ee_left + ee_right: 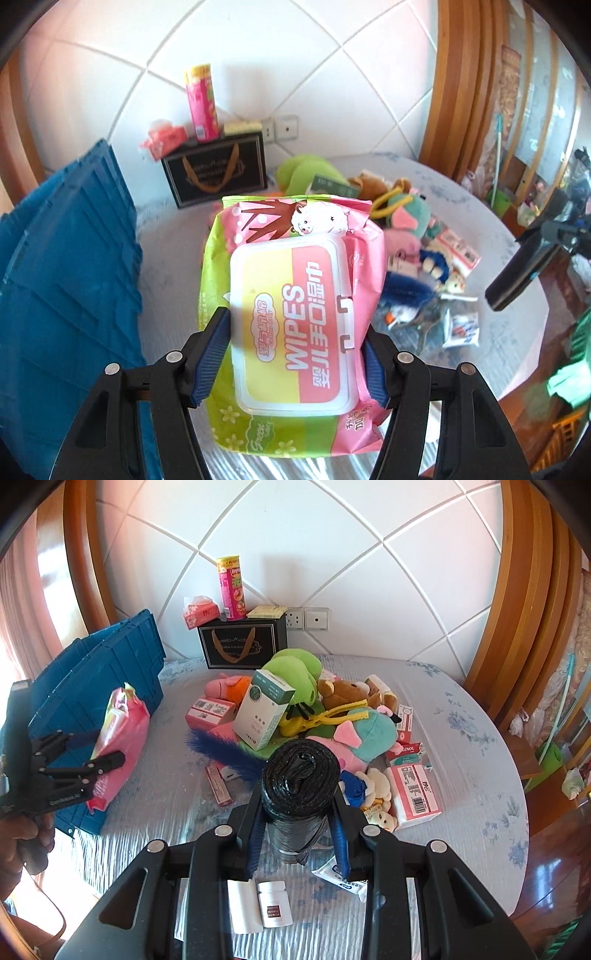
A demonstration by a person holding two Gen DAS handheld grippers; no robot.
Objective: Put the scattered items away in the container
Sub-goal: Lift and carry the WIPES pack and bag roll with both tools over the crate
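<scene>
My left gripper (295,354) is shut on a pink and green pack of wipes (295,314) and holds it above the table, just right of the blue crate (66,280). In the right wrist view the pack of wipes (122,738) hangs beside the blue crate (99,672), with the left gripper (96,753) around it. My right gripper (299,830) is shut on a black roll of bags (299,786) above the table's front. A pile of plush toys (306,686) and boxes (264,709) lies mid-table.
A black gift box (242,642) with a pink can (231,589) and tissue pack (199,611) stands at the back wall. A white bottle (275,904), a white sachet (243,904) and a wet-wipe packet (340,877) lie near the front edge. A pink box (415,790) lies right.
</scene>
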